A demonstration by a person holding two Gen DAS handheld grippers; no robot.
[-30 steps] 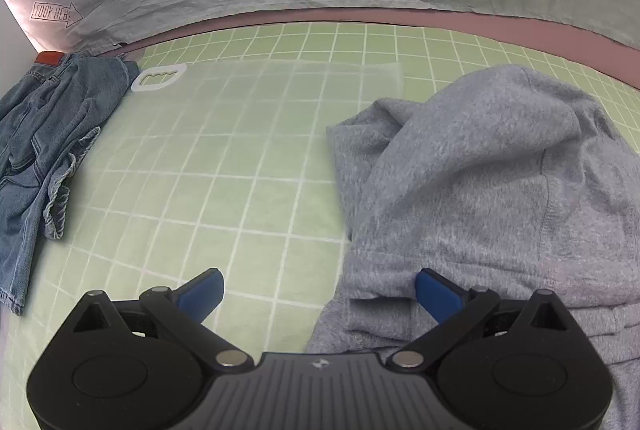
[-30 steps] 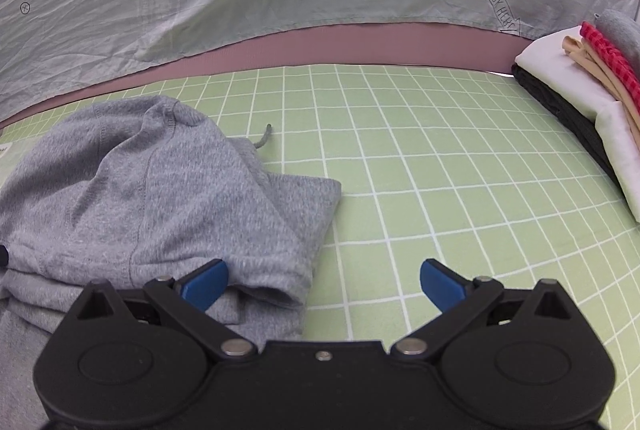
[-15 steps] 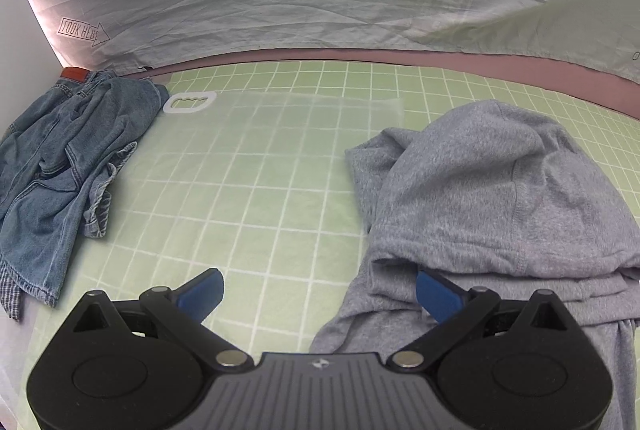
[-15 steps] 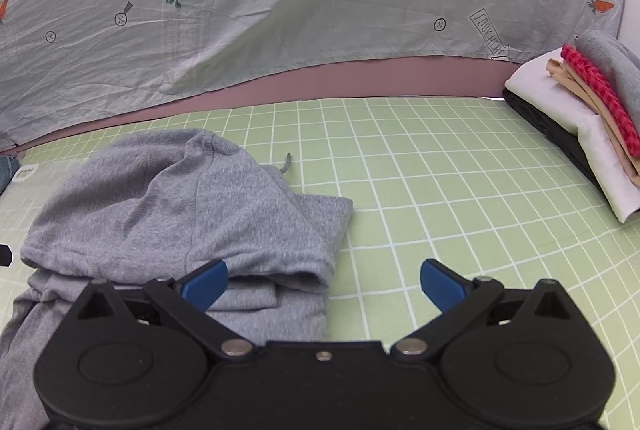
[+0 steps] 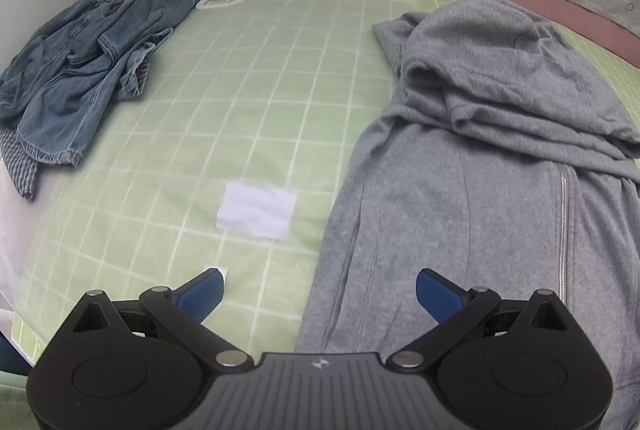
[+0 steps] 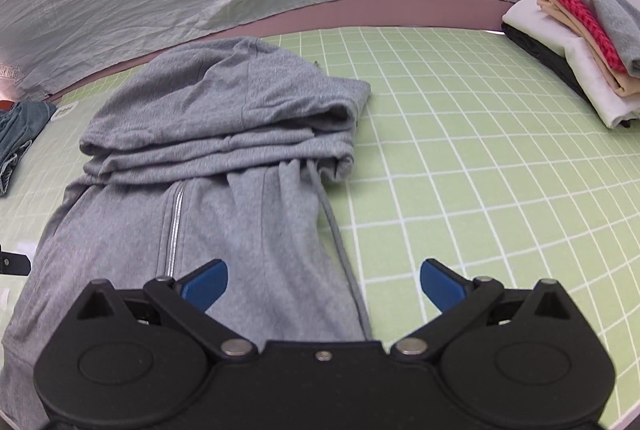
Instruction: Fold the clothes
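Both claws spread, empty; grey hoodie (image 6: 224, 157) flat beneath right claw (image 6: 323, 284), left claw (image 5: 318, 294).

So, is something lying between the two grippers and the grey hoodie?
Nothing visible. The hoodie lies directly below the open left gripper and right gripper, with nothing on top. The jeans and folded stack lie well aside.

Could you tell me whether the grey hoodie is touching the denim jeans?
Apart. The left wrist view shows bare green grid mat between the grey hoodie and the denim jeans.
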